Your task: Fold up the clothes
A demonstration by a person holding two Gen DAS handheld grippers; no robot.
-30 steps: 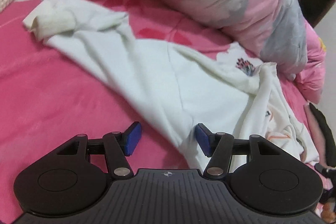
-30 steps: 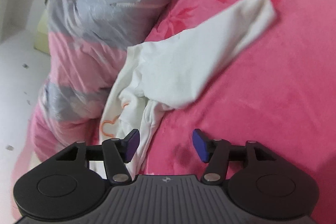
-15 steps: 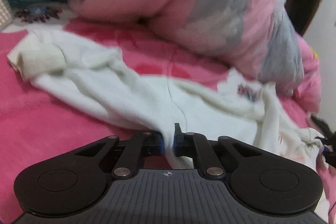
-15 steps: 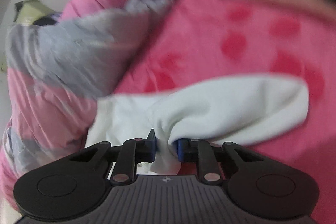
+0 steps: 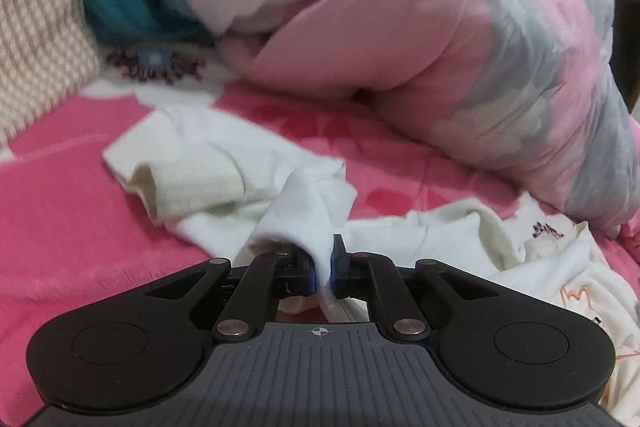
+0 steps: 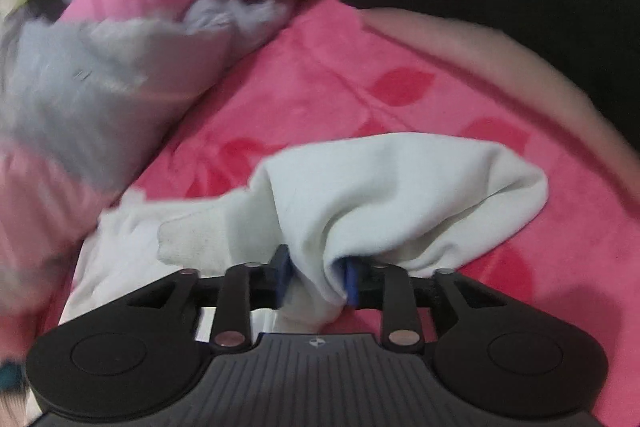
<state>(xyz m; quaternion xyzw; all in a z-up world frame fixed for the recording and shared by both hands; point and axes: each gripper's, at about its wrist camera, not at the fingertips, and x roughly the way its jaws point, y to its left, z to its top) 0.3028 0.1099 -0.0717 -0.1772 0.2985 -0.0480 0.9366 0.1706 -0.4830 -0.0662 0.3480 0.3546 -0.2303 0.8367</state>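
A bright pink fleece blanket printed with red leaves [image 5: 60,211] covers the whole bed, and a bulky pink-and-grey quilted duvet [image 5: 480,67] is heaped along its far side, from twelve to three o'clock in the left wrist view and from nine to eleven o'clock in the right. On the blanket lies the task's thing, a soft white long-sleeved top [image 5: 208,179], crumpled and nowhere near flat: one cuffed sleeve sprawls toward ten o'clock in the left view, the body trails away toward four o'clock, and the other sleeve end [image 6: 460,187] bulges at one o'clock in the right view. A second ago both tools hovered with blue pads spread and nothing between them. Now the left gripper [image 5: 322,273] has its jaws pressed nearly together on a peaked ridge of the white cloth, which rises from the pads toward twelve o'clock. The right gripper [image 6: 316,279] closed on a fold of the sleeve half a second ago, and its jaws have just been opening again; a thick wad of fabric sits between them and seems to touch both pads, though how firmly I cannot tell. My reading is that the garment has only just been seized at two points, so folding proper has not begun, and the loosened right hold may let the sleeve slip before the top is spread out.
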